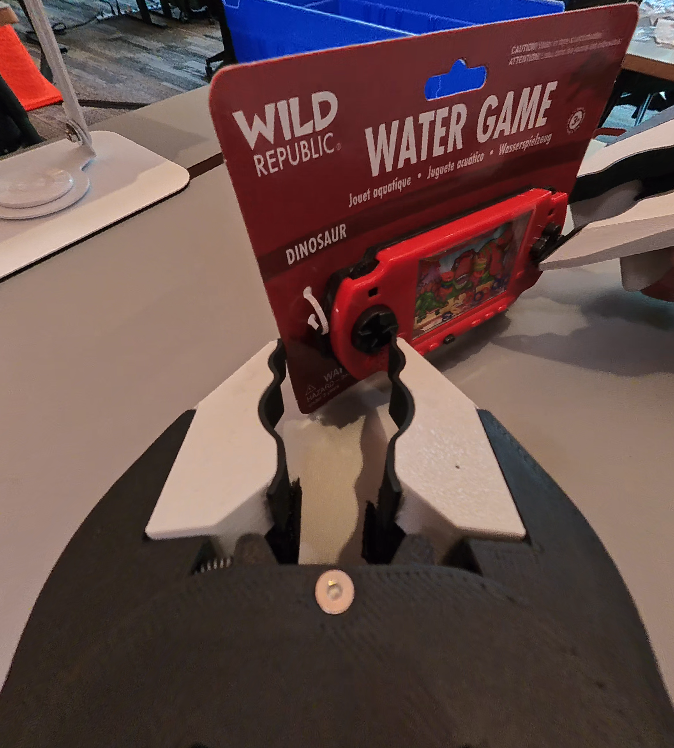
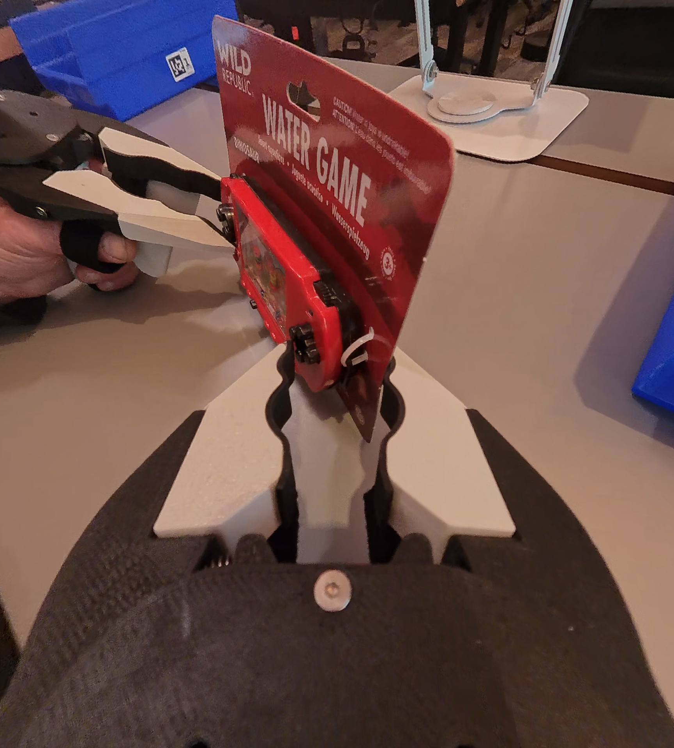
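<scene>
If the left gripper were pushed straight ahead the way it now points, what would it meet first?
The left gripper already straddles the near end of the red handheld toy on its red backing card, so that toy and card are directly in its path.

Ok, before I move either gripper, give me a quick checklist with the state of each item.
1. Left gripper shut on the carded toy: ok, jaws span the card and one end of the console.
2. Right gripper shut on the other end: ok.
3. Card upright: ok.
4. Toy's lower edge clear of the table: cannot tell.
5. White zip tie fastening toy to card: ok.
6. Blue bin apart from the card: ok.
</scene>
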Demonstrator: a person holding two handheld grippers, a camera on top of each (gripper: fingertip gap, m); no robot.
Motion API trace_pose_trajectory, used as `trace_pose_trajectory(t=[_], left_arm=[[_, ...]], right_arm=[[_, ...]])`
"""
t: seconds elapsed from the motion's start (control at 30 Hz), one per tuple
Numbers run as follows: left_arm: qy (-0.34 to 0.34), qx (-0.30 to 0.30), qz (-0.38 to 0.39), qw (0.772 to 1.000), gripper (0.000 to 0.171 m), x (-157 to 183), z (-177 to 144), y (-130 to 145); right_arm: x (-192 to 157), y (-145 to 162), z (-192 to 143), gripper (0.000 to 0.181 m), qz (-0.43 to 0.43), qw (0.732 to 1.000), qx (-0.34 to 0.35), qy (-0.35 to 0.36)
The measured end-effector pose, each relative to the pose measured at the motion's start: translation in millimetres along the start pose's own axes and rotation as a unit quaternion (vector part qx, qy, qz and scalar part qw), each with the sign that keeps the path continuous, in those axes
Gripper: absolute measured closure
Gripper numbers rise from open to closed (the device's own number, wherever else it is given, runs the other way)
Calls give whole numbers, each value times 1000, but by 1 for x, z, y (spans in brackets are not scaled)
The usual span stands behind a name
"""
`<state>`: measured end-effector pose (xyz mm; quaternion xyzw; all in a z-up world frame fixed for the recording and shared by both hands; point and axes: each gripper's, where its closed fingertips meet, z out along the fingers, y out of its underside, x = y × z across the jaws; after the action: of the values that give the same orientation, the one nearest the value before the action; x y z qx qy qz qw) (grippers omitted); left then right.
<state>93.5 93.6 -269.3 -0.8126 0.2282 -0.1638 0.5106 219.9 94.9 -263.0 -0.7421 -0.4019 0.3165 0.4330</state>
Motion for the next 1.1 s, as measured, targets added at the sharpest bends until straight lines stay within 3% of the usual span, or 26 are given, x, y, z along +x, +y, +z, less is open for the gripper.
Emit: trace_pose_trajectory(t=[0.4,1.1], left_arm=[[-7,-2,25,1000,124,3,-3,2],[-12,-6,41,999,126,5,-3,4]], right_arm=[[-5,-1,-6,148,72,995,24,-65],[-2,-4,-10,145,86,993,38,-71]])
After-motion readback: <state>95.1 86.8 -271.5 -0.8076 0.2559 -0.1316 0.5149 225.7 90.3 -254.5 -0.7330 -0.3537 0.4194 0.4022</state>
